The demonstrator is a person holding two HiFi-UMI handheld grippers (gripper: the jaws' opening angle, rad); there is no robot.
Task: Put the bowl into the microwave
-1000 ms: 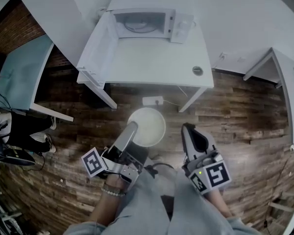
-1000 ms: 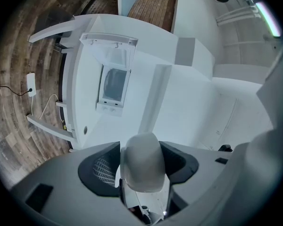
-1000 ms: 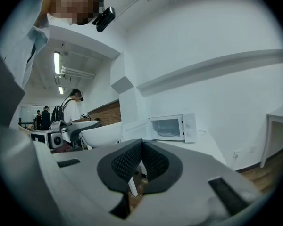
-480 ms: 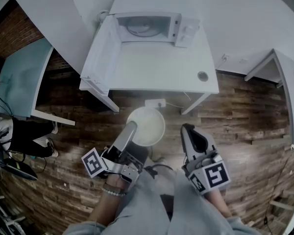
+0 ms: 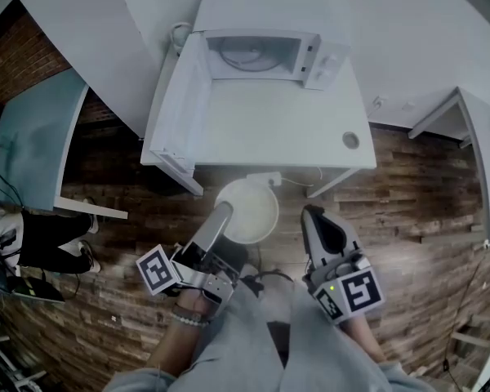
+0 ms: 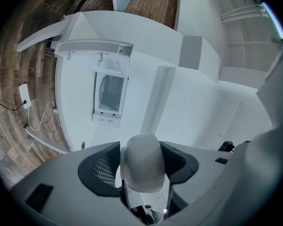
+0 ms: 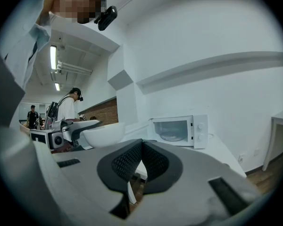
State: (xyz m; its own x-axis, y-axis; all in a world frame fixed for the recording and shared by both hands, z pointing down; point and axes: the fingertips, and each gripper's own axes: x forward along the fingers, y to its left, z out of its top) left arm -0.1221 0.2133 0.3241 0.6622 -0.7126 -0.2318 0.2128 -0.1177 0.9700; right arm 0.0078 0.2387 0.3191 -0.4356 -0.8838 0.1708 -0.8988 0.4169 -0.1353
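Left tool is closed on the rim of the bowl, which hangs over the floor; the right tool is fully closed and empty. Compared with 1 second ago, the counter and the open microwave at 12 o'clock are nearer, so putting the bowl in seems close.

No words, brands or numbers can be read anywhere in these views. The marker cube on the left gripper and its twin on the right gripper carry only black-and-white square patterns, not letters. The control panel of the microwave shows two round knobs, and any print beside them is too small to make out.
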